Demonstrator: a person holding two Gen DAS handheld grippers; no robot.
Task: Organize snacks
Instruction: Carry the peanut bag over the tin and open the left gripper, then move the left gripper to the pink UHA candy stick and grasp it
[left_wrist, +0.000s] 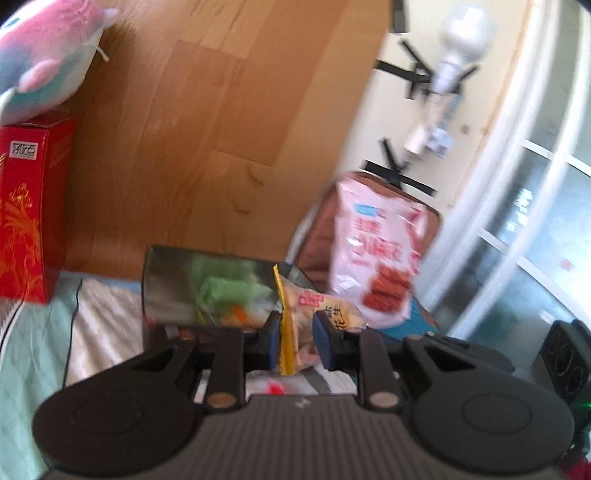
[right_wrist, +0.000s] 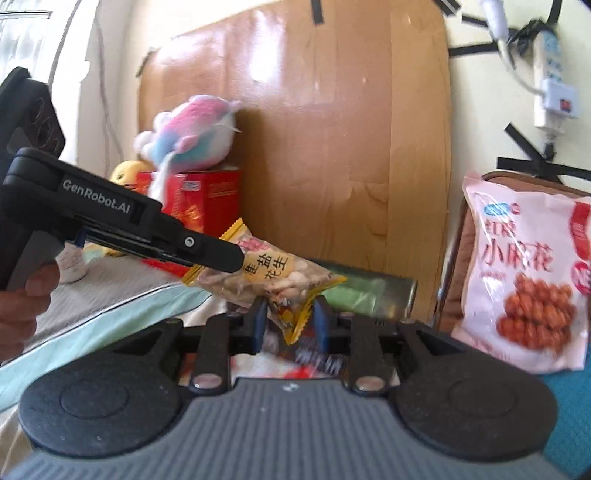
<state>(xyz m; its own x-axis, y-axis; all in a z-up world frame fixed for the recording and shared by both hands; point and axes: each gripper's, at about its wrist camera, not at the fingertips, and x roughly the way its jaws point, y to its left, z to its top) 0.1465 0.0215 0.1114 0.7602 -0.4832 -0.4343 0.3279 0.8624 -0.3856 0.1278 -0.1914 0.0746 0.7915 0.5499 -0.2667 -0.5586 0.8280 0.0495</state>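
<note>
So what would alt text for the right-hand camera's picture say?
Two handheld grippers hold one peanut packet in the air: the left gripper clamps its yellow end, the right gripper its other end. A pink snack bag stands to the right.

peanut bag (right_wrist: 273, 273): glossy plastic | headboard (right_wrist: 332, 147): smooth wood

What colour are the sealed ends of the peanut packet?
Yellow; the peanut packet shows best in the right wrist view.
</note>
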